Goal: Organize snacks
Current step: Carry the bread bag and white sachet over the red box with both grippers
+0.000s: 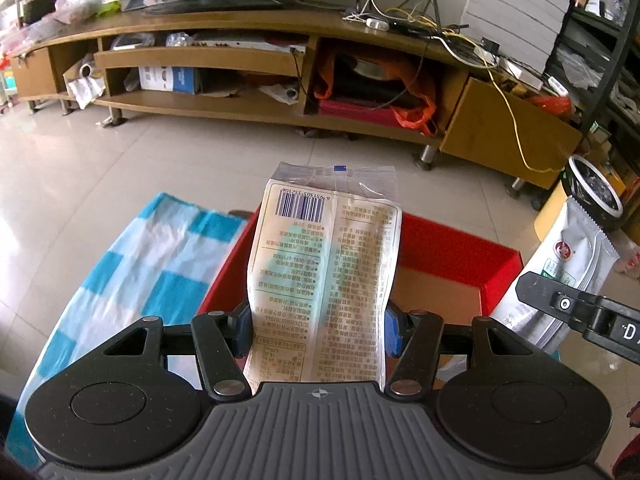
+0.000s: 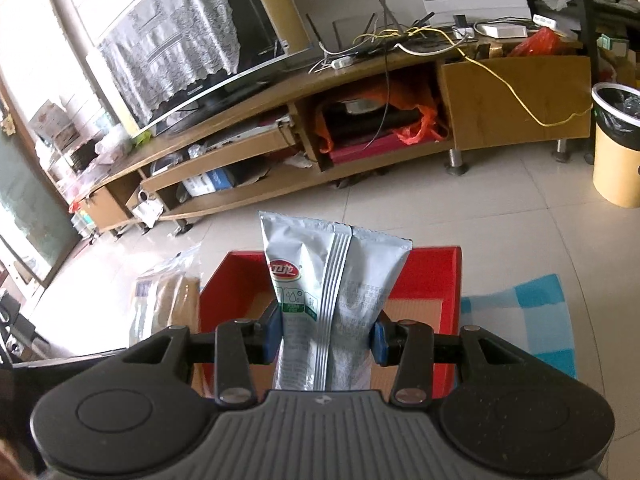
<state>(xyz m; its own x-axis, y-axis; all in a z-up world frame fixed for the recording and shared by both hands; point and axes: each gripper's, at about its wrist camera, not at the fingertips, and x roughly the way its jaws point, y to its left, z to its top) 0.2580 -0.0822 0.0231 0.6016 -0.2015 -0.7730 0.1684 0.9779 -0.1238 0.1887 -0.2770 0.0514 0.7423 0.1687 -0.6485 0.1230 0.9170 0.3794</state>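
My left gripper (image 1: 318,330) is shut on a cream snack packet (image 1: 324,268) with a barcode and printed text, held upright over a red cardboard box (image 1: 452,244). My right gripper (image 2: 324,334) is shut on a silver snack pouch (image 2: 326,284) with a red logo, also held above the red box (image 2: 436,276). In the left wrist view the silver pouch (image 1: 568,264) and part of the right gripper's black body show at the right edge. In the right wrist view the cream packet (image 2: 168,304) shows at the box's left side.
A blue-and-white checked cloth (image 1: 132,268) lies under the box. Beyond is tiled floor (image 1: 120,152), then a long wooden TV stand (image 1: 256,108) crowded with clutter and cables. A yellow bin (image 2: 618,148) with a black liner stands at the right.
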